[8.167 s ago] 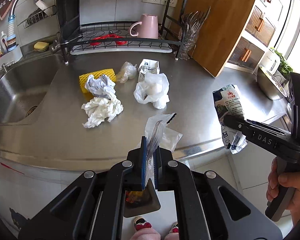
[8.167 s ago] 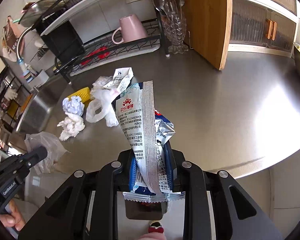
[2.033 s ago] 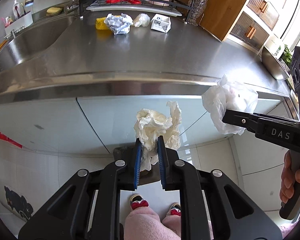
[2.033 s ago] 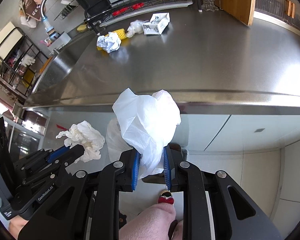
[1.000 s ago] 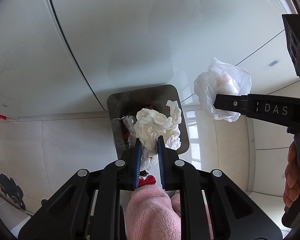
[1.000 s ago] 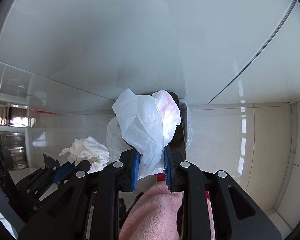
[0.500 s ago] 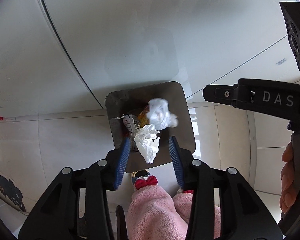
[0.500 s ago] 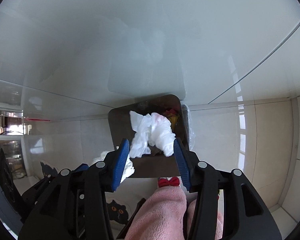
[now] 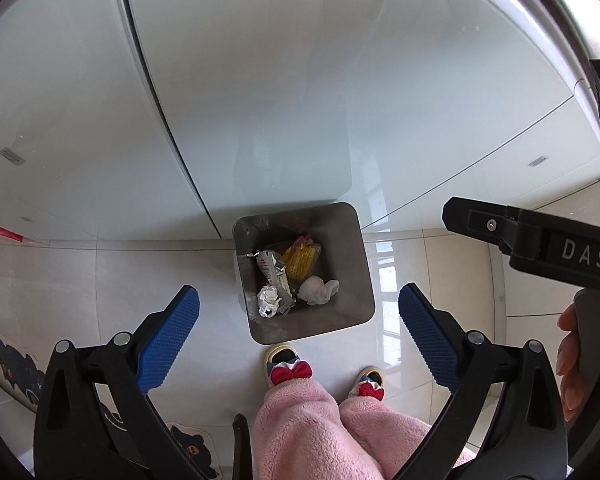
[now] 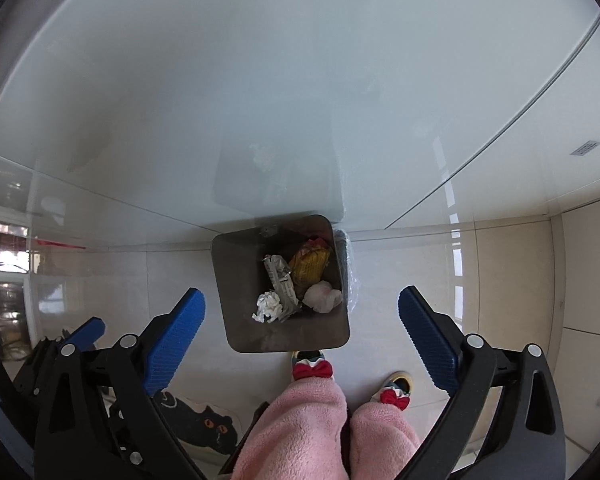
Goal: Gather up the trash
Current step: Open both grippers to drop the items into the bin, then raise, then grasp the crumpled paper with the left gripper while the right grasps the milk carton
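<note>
While both grippers are pointing steeply down at the floor, the left gripper (image 9: 298,322) is spreading its jaws wide — the blue pads (image 9: 168,338) are standing far apart with nothing pinched between them, only the view of the bin below. The right gripper (image 10: 302,322) is doing the same, its jaws opening out and nothing caught between its pads (image 10: 428,338).

The metal trash bin (image 9: 352,280) is sitting on the pale tiled floor (image 9: 100,276), its far side right up against the glossy white cabinet front (image 9: 260,80), and it is showing at about twelve o'clock from the gripper's mouth in both views. Inside it, the trash is lying loose: a crumpled white tissue (image 9: 269,301) at the near left, a bunched white plastic bag (image 9: 318,290) just beside it at three o'clock, a silver printed wrapper (image 9: 272,270) running up from the tissue toward eleven o'clock, and a yellow netted piece (image 9: 302,258) at the far side, touching the wrapper.

At six o'clock from the bin, the person's slippers with red bows (image 9: 290,372) are showing under fluffy pink trouser legs (image 9: 312,432), toes just beside the bin. In the left view the right tool is reaching in from three o'clock, a hand (image 9: 576,364) wrapping its handle. A black cat floor sticker (image 10: 204,428) is peeking out at the lower left.
</note>
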Action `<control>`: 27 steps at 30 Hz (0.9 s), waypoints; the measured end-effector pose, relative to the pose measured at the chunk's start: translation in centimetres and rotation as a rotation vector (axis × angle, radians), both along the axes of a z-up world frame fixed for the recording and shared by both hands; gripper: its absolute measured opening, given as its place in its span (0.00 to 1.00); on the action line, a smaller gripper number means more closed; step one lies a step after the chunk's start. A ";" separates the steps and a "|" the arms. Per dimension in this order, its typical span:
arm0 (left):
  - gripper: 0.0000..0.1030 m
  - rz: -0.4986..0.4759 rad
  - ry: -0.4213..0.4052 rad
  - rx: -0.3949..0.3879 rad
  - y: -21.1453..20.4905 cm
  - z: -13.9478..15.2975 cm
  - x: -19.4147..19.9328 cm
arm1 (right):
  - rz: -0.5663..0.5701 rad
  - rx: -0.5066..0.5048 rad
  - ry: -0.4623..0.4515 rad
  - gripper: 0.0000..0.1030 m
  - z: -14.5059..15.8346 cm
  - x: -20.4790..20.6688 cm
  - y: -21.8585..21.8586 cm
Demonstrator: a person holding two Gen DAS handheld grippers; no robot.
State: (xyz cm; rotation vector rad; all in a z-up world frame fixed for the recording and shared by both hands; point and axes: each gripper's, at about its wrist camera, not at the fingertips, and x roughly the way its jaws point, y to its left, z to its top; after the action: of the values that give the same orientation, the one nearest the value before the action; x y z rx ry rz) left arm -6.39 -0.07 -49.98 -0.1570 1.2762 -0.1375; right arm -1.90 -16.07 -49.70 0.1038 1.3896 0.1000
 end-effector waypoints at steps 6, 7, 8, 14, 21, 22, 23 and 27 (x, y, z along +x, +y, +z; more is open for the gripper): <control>0.92 0.012 -0.048 -0.019 0.8 5.0 -0.8 | 0.052 0.006 -0.008 0.97 4.9 -1.5 -0.7; 0.92 0.018 -0.061 -0.032 1.1 6.1 -0.9 | 0.052 0.014 -0.014 0.97 5.7 -1.8 -0.9; 0.92 0.022 -0.076 -0.039 1.5 7.3 -1.0 | 0.049 0.020 -0.022 0.97 6.7 -2.1 -1.0; 0.92 0.011 -0.206 -0.020 2.7 15.1 -0.5 | -0.017 0.073 -0.105 0.97 13.1 -2.6 -2.8; 0.92 -0.023 -0.312 0.005 3.4 20.6 2.5 | -0.082 0.080 -0.275 0.97 20.3 -0.8 -4.9; 0.92 -0.024 -0.324 0.007 3.4 21.3 3.1 | -0.087 0.083 -0.298 0.97 21.2 -0.4 -5.0; 0.92 -0.026 -0.336 0.011 3.3 21.9 3.6 | -0.091 0.083 -0.320 0.97 22.2 0.1 -5.2; 0.92 -0.031 -0.378 0.031 2.7 23.8 6.3 | -0.086 0.076 -0.382 0.97 25.3 3.2 -5.3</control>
State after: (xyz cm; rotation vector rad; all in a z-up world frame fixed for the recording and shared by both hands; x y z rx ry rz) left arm -0.07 2.59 -26.16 -0.0797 0.9036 -0.1654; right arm 1.35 -21.35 -24.39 0.1968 0.9991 0.0954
